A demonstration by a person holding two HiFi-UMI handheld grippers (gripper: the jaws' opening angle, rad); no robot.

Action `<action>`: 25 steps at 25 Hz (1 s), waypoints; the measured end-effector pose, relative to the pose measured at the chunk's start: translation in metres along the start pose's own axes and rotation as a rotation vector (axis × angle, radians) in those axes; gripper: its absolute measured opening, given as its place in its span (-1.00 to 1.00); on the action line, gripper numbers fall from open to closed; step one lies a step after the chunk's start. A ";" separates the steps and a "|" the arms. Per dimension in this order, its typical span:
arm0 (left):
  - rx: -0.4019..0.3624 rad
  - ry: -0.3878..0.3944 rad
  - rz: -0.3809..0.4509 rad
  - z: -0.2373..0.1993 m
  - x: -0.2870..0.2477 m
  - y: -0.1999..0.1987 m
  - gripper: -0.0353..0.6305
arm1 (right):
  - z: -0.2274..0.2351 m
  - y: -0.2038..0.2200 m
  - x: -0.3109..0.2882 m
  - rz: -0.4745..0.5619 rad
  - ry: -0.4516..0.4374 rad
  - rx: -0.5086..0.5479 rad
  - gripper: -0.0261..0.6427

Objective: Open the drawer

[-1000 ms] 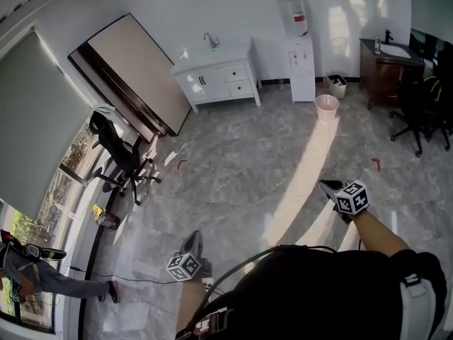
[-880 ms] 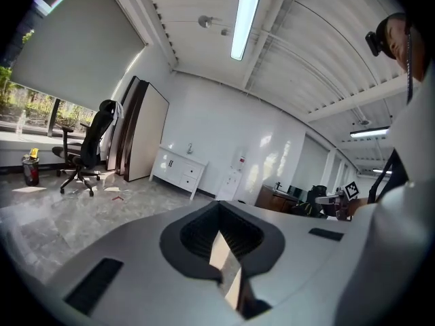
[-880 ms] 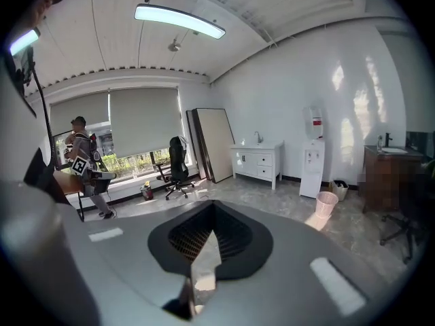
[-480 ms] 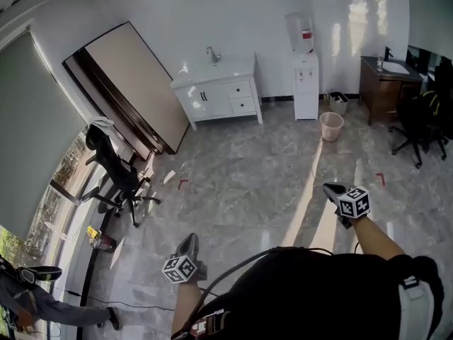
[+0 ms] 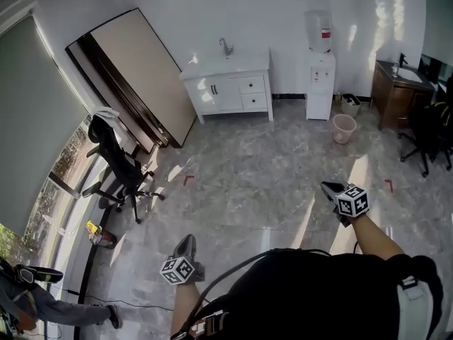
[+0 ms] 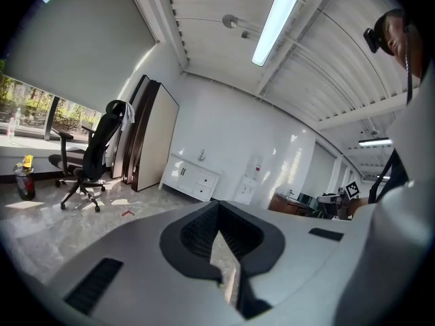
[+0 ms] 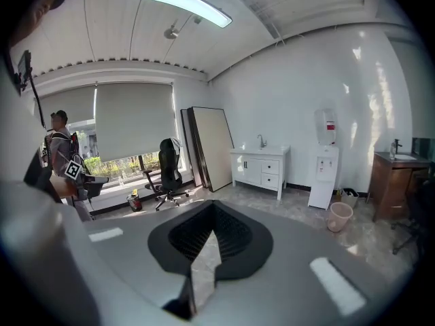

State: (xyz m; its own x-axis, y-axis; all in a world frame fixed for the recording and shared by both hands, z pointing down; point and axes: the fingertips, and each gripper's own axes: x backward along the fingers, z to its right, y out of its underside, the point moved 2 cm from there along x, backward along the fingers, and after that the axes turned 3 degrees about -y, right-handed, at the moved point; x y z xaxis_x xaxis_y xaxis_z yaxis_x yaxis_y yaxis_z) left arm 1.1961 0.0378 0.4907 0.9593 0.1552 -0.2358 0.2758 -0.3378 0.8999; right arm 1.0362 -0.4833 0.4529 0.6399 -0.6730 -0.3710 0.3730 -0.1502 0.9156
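Both the left gripper and the right gripper are clenched, empty. The cabinet (drawers shut) stands well apart from both.

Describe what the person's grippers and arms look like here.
The left gripper and the right gripper both have dark, tapering jaws, and each carries a white cube with black square markers. In their own views the bodies are grey, with black ribbed pads. The person wears a black top, with forearms uncovered. A thin black cable loops across the chest.
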 end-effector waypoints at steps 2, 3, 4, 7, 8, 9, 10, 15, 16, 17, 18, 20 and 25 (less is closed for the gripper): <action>0.006 -0.018 -0.004 -0.007 -0.007 -0.005 -0.89 | 0.007 -0.004 -0.018 -0.007 -0.012 -0.007 -0.93; 0.004 -0.026 -0.006 -0.009 -0.011 -0.008 -0.89 | 0.011 -0.007 -0.028 -0.012 -0.020 -0.010 -0.93; 0.001 -0.035 -0.006 -0.010 -0.017 -0.011 -0.89 | 0.017 -0.009 -0.039 -0.016 -0.030 -0.010 -0.93; -0.008 -0.075 0.008 -0.011 -0.034 -0.021 -0.89 | 0.039 -0.016 -0.072 -0.022 -0.072 -0.009 -0.93; -0.009 -0.094 0.016 -0.011 -0.040 -0.025 -0.89 | 0.049 -0.019 -0.085 -0.023 -0.090 -0.007 -0.93; -0.008 -0.116 0.026 -0.011 -0.047 -0.029 -0.89 | 0.060 -0.023 -0.097 -0.024 -0.107 -0.006 -0.93; -0.002 -0.139 0.038 -0.009 -0.055 -0.033 -0.89 | 0.073 -0.029 -0.110 -0.027 -0.122 -0.005 -0.93; 0.023 -0.218 0.085 0.011 -0.104 -0.055 -0.89 | 0.137 -0.071 -0.170 -0.043 -0.191 0.027 -0.93; 0.021 -0.227 0.087 0.016 -0.115 -0.057 -0.89 | 0.147 -0.080 -0.180 -0.040 -0.209 0.037 -0.93; 0.022 -0.236 0.091 0.021 -0.125 -0.059 -0.89 | 0.157 -0.088 -0.189 -0.038 -0.225 0.046 -0.93; 0.025 -0.245 0.094 0.027 -0.136 -0.061 -0.89 | 0.167 -0.095 -0.198 -0.038 -0.238 0.056 -0.93; 0.031 -0.260 0.098 0.038 -0.158 -0.062 -0.89 | 0.189 -0.105 -0.216 -0.045 -0.260 0.076 -0.93; 0.054 -0.295 0.096 0.053 -0.197 -0.057 -0.89 | 0.226 -0.116 -0.257 -0.068 -0.313 0.095 -0.93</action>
State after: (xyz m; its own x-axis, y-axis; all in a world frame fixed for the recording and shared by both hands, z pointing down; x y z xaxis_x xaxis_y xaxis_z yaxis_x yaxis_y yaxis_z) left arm 0.9944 -0.0223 0.4666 0.9551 -0.1534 -0.2537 0.1780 -0.3877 0.9045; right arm 0.6770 -0.4564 0.4773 0.3727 -0.8465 -0.3802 0.3340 -0.2599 0.9060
